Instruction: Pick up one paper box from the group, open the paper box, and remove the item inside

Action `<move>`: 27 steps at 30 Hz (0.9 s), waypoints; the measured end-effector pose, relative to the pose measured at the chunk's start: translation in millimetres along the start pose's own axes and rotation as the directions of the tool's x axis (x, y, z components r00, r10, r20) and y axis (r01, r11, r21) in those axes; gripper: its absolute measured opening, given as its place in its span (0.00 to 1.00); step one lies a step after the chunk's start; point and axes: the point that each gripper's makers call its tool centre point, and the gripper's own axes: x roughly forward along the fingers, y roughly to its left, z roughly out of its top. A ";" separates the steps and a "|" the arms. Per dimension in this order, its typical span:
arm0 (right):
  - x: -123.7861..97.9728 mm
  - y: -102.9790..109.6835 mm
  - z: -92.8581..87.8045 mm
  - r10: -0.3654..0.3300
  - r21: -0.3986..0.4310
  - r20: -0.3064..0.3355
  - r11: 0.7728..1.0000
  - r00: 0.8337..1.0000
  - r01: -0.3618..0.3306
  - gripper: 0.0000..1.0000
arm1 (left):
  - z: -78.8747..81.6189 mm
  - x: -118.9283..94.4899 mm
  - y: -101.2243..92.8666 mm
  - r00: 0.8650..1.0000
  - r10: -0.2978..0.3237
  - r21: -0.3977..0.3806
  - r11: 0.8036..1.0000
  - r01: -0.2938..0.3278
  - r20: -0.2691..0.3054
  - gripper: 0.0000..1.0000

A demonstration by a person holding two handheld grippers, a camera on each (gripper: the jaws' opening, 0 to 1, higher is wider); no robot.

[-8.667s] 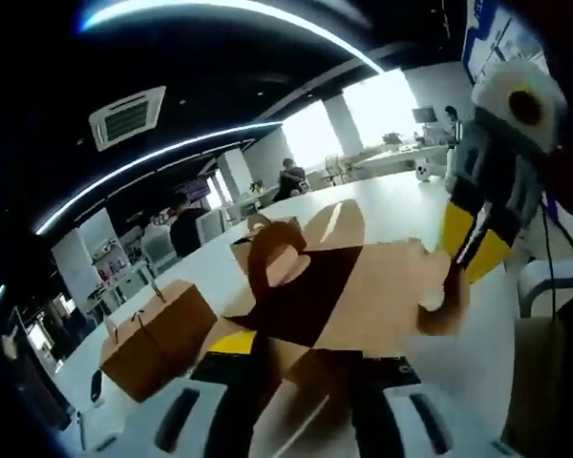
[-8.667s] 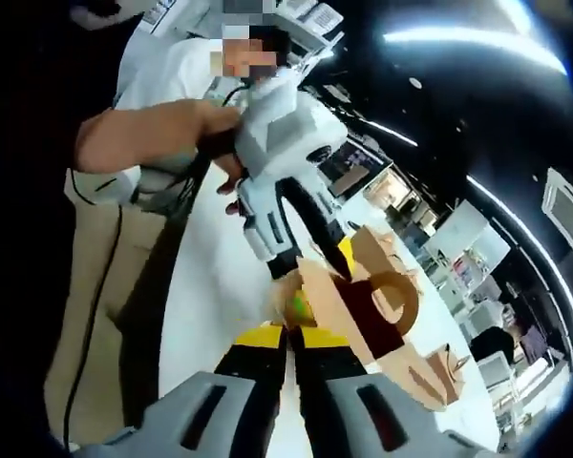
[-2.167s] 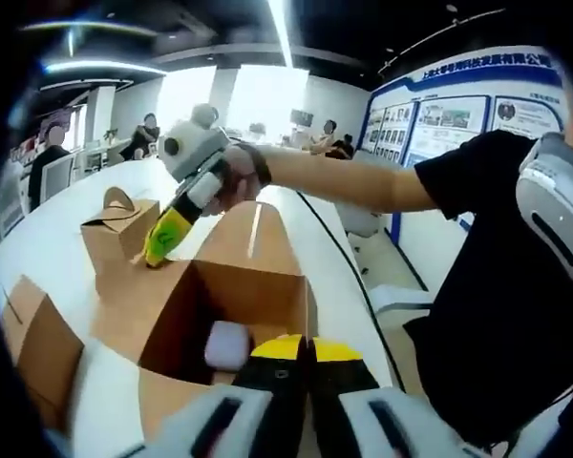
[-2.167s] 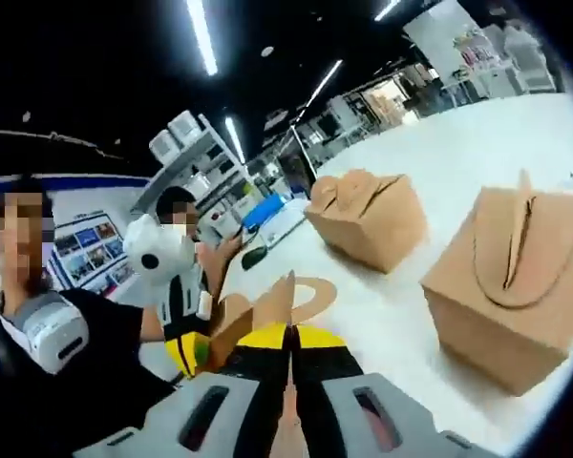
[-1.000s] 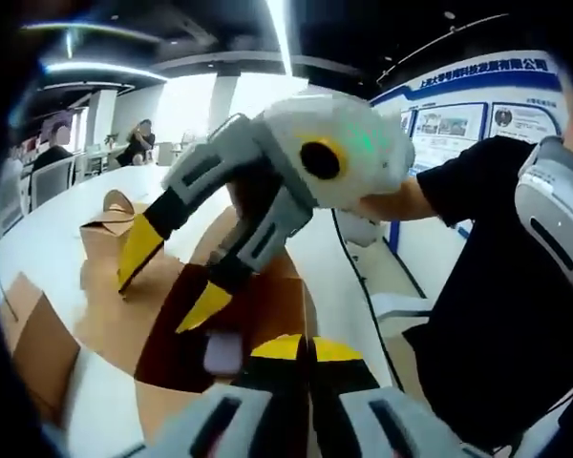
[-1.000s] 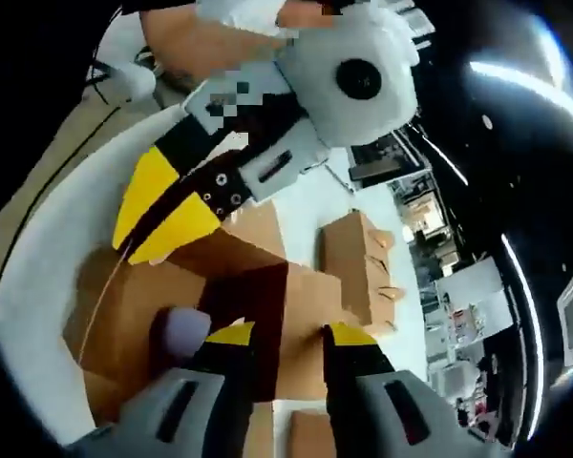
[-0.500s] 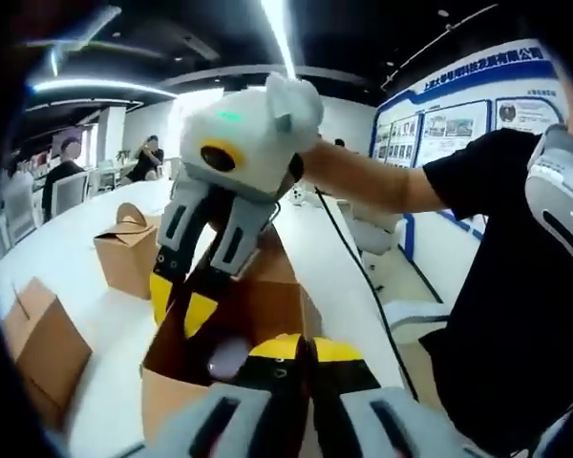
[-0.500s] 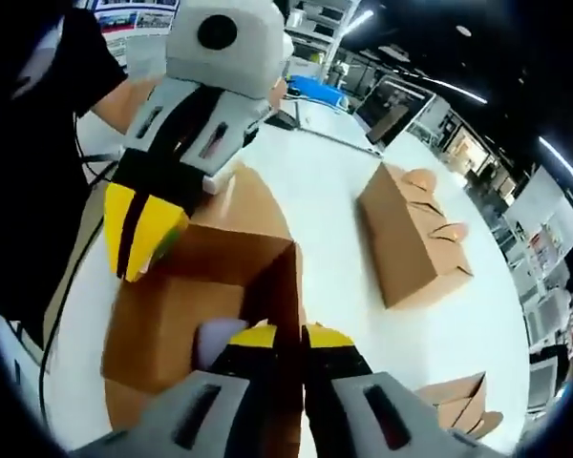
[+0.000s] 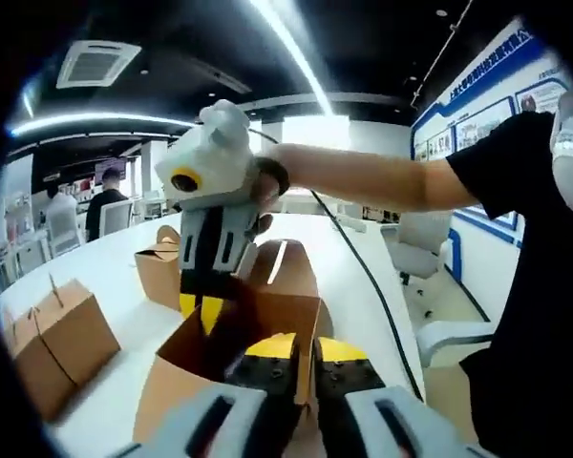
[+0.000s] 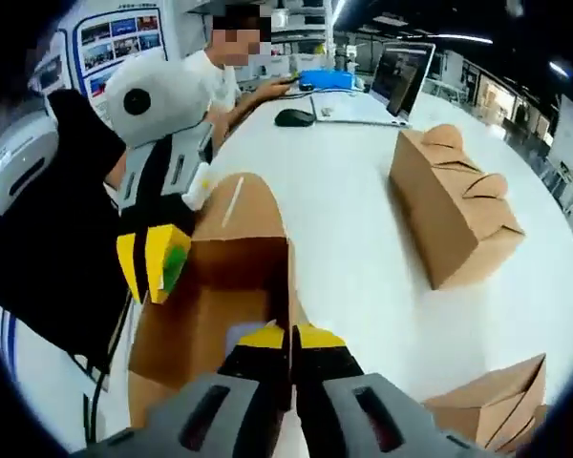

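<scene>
box status: open brown cardboard paper box (image 10: 205,320) sits lower centre in both views. left gripper (image 9: 298,358) pinches its near wall, right gripper (image 10: 288,345) pinches its side wall. pale lilac item (image 10: 248,334) inside. suggest keeping left clamped and releasing right to reach in.

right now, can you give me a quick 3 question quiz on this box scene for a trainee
1. True or false: the open paper box has its top flaps spread apart.
2. Multiple choice: where is the right gripper? A) on a closed box B) shut on a wall of the open box C) on the laptop
3. Fill in: the left gripper is shut on the open box's near ____.

Key
1. True.
2. B. In the right gripper view its yellow tips pinch the wall, with a pale item beside them inside the box.
3. Wall (rim). In the left gripper view its tips meet on that edge.
</scene>
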 end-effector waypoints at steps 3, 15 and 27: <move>-0.2 -1.3 -0.3 0.037 0.040 0.019 0.998 0.999 -0.038 0.03 | 0.3 -1.4 1.8 1.000 0.008 -0.011 1.000 -0.008 0.015 0.09; -6.0 -10.6 2.2 -0.185 -0.136 0.024 0.973 0.983 0.186 0.22 | 0.7 -0.1 -2.5 0.999 0.033 0.129 0.991 -0.034 0.007 0.19; -64.0 5.8 58.2 -0.403 0.036 0.473 0.897 0.784 0.440 0.26 | 30.9 -22.9 29.5 0.962 0.215 0.080 0.970 -0.231 0.167 0.34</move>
